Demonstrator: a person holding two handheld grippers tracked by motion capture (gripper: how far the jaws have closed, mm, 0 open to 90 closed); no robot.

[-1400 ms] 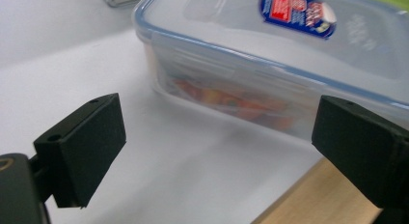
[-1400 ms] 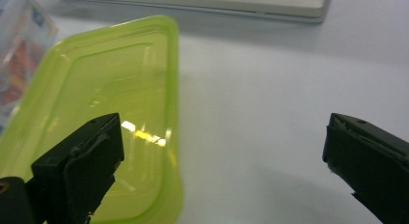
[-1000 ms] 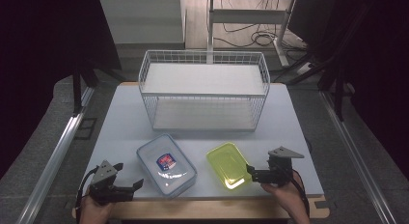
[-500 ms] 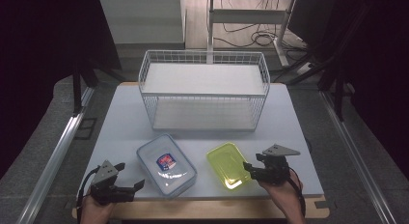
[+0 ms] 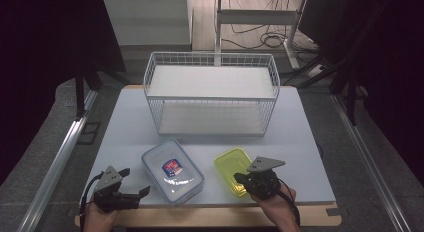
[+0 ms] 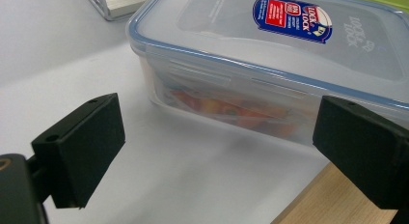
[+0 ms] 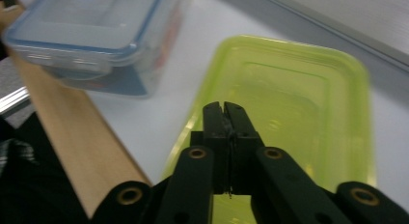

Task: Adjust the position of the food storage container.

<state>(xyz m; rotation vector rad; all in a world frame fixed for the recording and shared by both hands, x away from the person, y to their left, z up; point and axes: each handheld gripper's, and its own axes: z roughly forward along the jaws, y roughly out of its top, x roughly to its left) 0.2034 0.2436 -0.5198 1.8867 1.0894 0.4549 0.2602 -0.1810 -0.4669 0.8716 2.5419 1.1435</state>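
On grey table [image 5: 130,122], glossy rectangular yellow-green lid [image 5: 232,168], clear plastic box [image 5: 172,169]

I see my left gripper [image 5: 142,192] at seven o'clock, just beside the clear lidded box [image 5: 172,170]; my right gripper [image 5: 240,178] at five o'clock overlaps the yellow-green lid [image 5: 232,164]. The wire rack [image 5: 212,99] stands at twelve.

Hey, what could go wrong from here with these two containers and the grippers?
1. The right hand-held gripper is shut over the near rim of the yellow-green container; pressing there might tip the shallow piece or push it along the table.
2. The clear lidded box sits close to the table's near wooden edge; the open left hand-held gripper could nudge it off.
3. The two containers lie close together, so shifting one may bump the other.
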